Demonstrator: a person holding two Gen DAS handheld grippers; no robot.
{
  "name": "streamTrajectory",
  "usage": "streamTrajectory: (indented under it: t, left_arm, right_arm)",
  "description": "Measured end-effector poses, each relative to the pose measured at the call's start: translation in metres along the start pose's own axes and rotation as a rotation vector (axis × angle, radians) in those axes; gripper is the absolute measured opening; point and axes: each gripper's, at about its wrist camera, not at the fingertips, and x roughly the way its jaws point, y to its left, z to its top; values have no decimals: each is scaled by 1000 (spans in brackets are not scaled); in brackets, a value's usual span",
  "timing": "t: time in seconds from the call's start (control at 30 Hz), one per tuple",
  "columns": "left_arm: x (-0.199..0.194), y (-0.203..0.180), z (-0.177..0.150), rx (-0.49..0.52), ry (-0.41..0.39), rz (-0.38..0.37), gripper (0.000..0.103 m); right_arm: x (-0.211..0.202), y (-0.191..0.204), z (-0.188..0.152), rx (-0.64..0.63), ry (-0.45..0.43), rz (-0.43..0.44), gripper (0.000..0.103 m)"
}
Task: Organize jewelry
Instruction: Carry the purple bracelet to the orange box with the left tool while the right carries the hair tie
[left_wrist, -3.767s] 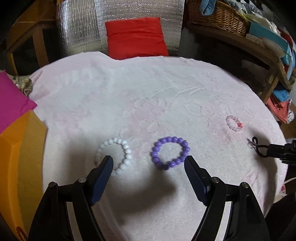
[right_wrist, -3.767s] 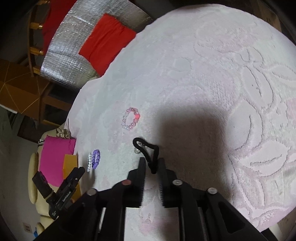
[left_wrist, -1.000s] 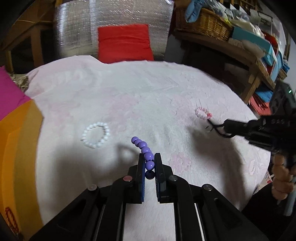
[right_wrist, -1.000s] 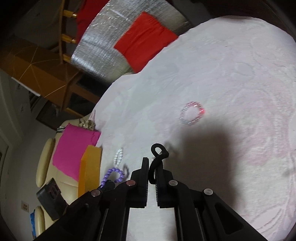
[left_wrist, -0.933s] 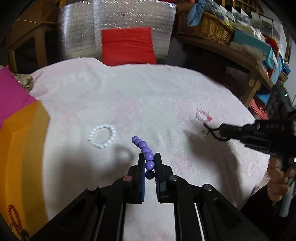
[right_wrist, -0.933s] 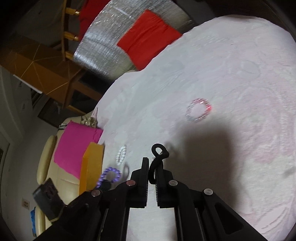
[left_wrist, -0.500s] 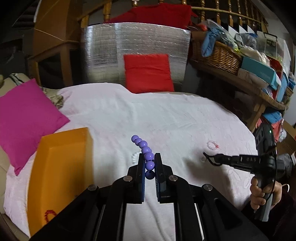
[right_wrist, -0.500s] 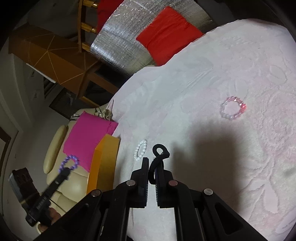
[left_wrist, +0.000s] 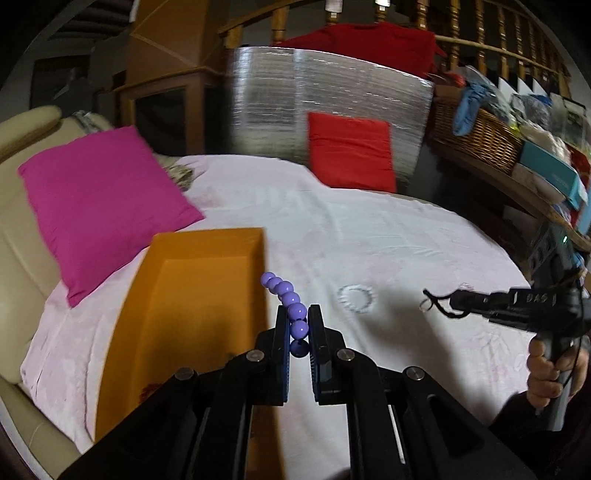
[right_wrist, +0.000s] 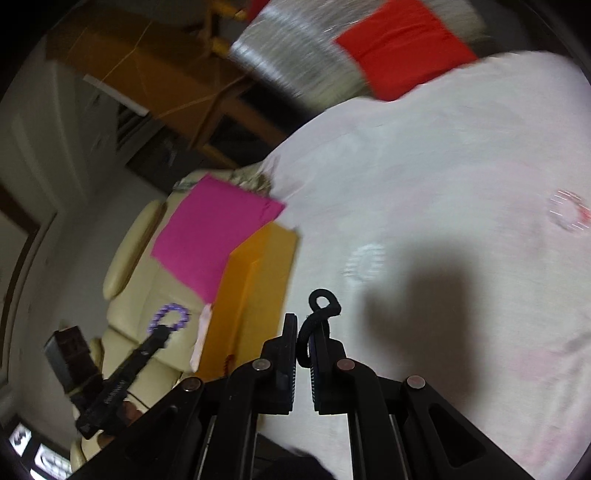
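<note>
My left gripper is shut on a purple bead bracelet that stands up between its pads, just right of an open orange box. A dark red piece lies in the box's near corner. My right gripper is shut on a black cord piece, held in the air. A white bead bracelet and a pink bead bracelet lie on the pale pink cloth. In the right wrist view the left gripper carries the purple bracelet beside the orange box.
A magenta cushion rests on a cream sofa left of the box. A red cushion leans on a silver panel behind the cloth. A wicker basket and boxes crowd a shelf at right. A hand holds the right gripper's handle.
Both grippers have risen and swung left toward the orange box, each holding its piece. The box and magenta cushion have come well into view. The white and pink bracelets stay on the cloth.
</note>
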Motion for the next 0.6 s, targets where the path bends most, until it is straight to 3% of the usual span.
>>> streamTrajectory:
  t: [0.27, 0.6]
  left_arm:
    - [13, 44, -18, -61, 26, 44, 9]
    - [43, 81, -35, -111, 104, 84, 10]
  right_arm:
    - [82, 76, 6, -139, 135, 54, 7]
    - [174, 119, -6, -252, 268, -7, 7]
